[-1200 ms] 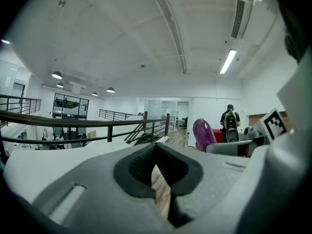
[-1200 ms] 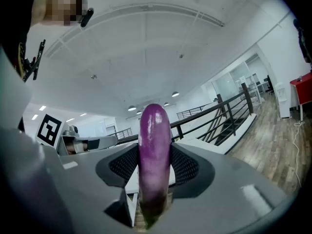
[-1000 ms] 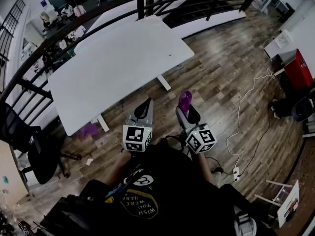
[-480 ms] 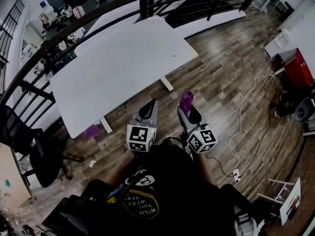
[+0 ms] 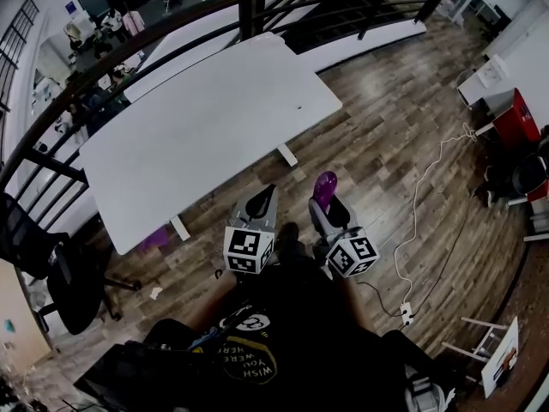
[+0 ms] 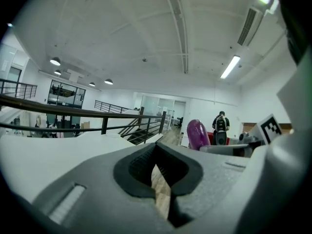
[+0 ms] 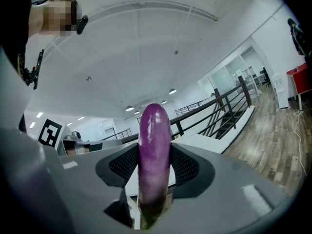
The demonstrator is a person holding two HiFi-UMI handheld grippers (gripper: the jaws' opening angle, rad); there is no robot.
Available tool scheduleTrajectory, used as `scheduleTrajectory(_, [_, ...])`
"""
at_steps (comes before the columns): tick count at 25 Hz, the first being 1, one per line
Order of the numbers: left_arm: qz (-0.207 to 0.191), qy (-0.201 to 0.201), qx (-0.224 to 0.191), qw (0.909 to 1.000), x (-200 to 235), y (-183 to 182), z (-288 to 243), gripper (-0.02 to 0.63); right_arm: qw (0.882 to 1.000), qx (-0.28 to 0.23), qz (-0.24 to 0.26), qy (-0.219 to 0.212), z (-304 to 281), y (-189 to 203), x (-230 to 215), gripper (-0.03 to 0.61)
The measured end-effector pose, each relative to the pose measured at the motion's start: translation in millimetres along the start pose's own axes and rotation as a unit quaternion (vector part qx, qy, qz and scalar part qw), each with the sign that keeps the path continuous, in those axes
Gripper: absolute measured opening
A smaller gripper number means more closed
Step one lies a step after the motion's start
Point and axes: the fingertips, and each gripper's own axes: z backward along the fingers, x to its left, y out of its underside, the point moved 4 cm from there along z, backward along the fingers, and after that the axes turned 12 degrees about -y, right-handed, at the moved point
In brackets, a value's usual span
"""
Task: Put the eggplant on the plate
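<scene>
A glossy purple eggplant (image 5: 324, 185) stands upright between the jaws of my right gripper (image 5: 327, 202), which is shut on its lower part. In the right gripper view the eggplant (image 7: 154, 155) fills the gap between the black pads (image 7: 187, 167), tip up. My left gripper (image 5: 266, 193) is beside it on the left, its jaws drawn together to a point and holding nothing. In the left gripper view only a thin slit of floor shows between its pads (image 6: 139, 167), and the eggplant (image 6: 197, 133) is off to the right. Both grippers hang over wooden floor, short of a bare white table (image 5: 206, 118). No plate is in view.
A black railing (image 5: 171, 20) curves behind the table. A black office chair (image 5: 51, 260) stands at the left, and a small purple object (image 5: 156, 237) lies under the table's edge. At the right are a red cabinet (image 5: 519, 118) and a white cable (image 5: 420, 204). A person (image 6: 221, 126) stands far off.
Both grippers have drifted slightly right and lower in the head view, the left more than the right. The eggplant stays upright in the right gripper's jaws.
</scene>
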Motion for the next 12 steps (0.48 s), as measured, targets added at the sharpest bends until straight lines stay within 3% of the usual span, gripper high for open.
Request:
scheduleTrajectory(4, [0.052, 0.017, -0.019, 0.9983, -18.9, -23.4, -56.7, 0.005, 1.0, 0.002, 0.002, -0.003, -11.0, -26.7, -48.8, 0.212])
scheduleTrajectory(12, [-0.007, 0.003, -0.011, 0.9999, -63.8, -33.4, -163.1, 0.005, 0.999, 0.001, -0.003, -0.036, -25.9, -65.0, -152.6, 0.212])
